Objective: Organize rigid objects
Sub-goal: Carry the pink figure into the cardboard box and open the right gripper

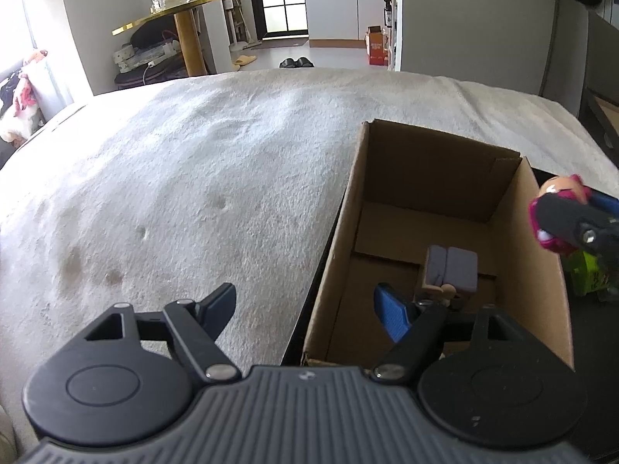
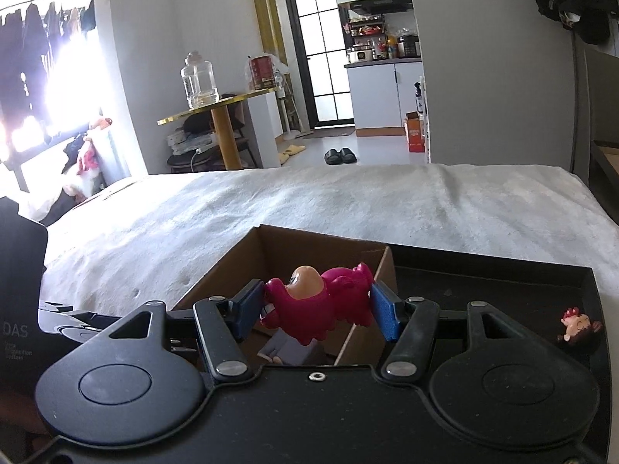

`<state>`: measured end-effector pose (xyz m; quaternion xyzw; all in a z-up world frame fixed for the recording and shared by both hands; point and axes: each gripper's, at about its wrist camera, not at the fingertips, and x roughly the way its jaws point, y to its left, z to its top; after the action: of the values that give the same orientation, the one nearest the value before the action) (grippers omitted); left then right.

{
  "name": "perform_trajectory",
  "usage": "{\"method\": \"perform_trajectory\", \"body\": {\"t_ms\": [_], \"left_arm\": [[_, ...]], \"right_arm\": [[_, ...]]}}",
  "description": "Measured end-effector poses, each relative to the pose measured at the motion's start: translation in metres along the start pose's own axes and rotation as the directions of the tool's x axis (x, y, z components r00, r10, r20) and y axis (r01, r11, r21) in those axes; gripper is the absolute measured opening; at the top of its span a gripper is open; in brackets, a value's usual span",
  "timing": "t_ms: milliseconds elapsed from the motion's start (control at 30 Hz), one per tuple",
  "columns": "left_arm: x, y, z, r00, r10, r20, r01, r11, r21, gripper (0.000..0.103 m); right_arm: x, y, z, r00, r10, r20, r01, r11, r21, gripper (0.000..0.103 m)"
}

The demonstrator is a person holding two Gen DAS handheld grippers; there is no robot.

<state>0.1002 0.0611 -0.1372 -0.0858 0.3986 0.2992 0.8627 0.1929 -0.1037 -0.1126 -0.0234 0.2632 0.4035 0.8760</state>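
Note:
An open cardboard box (image 1: 541,270) stands on a black tray on the white bed cover; it also shows in the right wrist view (image 2: 247,255). A grey-lilac figure (image 1: 450,272) lies on the box floor. My left gripper (image 1: 305,309) is open and empty, straddling the box's left wall near its front corner. My right gripper (image 2: 317,309) is shut on a magenta toy figure (image 2: 321,301) with a tan face, held above the box's right wall. That toy also shows in the left wrist view (image 1: 557,212).
A black tray (image 2: 503,278) holds the box, a small brown-haired figure (image 2: 578,326) at its right and a green toy (image 1: 588,274) beside the box. The white bed cover (image 1: 193,178) spreads left and behind. A gold round table (image 2: 216,110) stands beyond.

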Motion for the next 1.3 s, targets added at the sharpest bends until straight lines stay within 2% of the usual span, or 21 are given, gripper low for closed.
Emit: {"method": "perform_trajectory", "body": {"t_ms": [100, 200, 267, 367, 433, 500, 567, 633, 1200, 1300], "left_arm": [[0.002, 0.005, 0.000, 1.000, -0.014, 0.004, 0.014, 1.000, -0.020, 0.072], [0.003, 0.005, 0.000, 1.000, -0.023, 0.008, 0.023, 1.000, -0.019, 0.056], [0.004, 0.006, 0.001, 0.999, -0.052, 0.002, 0.052, 0.998, -0.024, 0.040], [0.004, 0.006, 0.000, 0.998, -0.070, 0.007, 0.070, 0.997, -0.027, 0.026], [0.004, 0.008, -0.001, 0.997, -0.080, 0.006, 0.080, 0.996, -0.039, 0.023], [0.004, 0.007, -0.001, 0.997, -0.082, 0.008, 0.082, 0.996, -0.038, 0.023], [0.003, 0.007, -0.001, 0.997, -0.080, 0.009, 0.080, 0.996, -0.036, 0.023], [0.002, 0.007, 0.000, 0.997, -0.080, 0.008, 0.080, 0.996, -0.039, 0.023], [-0.009, -0.015, 0.007, 0.998, -0.022, 0.050, 0.022, 1.000, 0.003, 0.023], [-0.009, -0.020, 0.009, 0.999, 0.006, 0.048, -0.007, 1.000, 0.015, 0.028]], "right_arm": [[0.008, 0.005, -0.001, 1.000, -0.004, -0.017, 0.004, 1.000, -0.021, 0.059], [0.017, 0.010, -0.002, 0.999, -0.016, -0.046, 0.015, 1.000, -0.023, 0.059], [0.022, 0.013, -0.003, 0.998, -0.030, -0.061, 0.028, 0.999, -0.040, 0.059], [0.026, 0.020, -0.003, 0.996, -0.048, -0.074, 0.040, 0.994, -0.100, 0.059], [0.029, 0.024, -0.003, 0.995, -0.067, -0.074, 0.056, 0.989, -0.140, 0.060], [0.032, 0.026, -0.003, 0.993, -0.091, -0.074, 0.077, 0.982, -0.173, 0.065], [0.034, 0.029, -0.003, 0.988, -0.134, -0.071, 0.118, 0.972, -0.203, 0.079], [0.031, 0.029, -0.004, 0.985, -0.161, -0.065, 0.145, 0.968, -0.204, 0.086], [0.007, -0.023, -0.018, 0.970, -0.201, -0.140, 0.202, 0.979, -0.004, 0.088], [0.005, -0.033, -0.021, 0.966, -0.216, -0.145, 0.220, 0.975, 0.017, 0.089]]}}
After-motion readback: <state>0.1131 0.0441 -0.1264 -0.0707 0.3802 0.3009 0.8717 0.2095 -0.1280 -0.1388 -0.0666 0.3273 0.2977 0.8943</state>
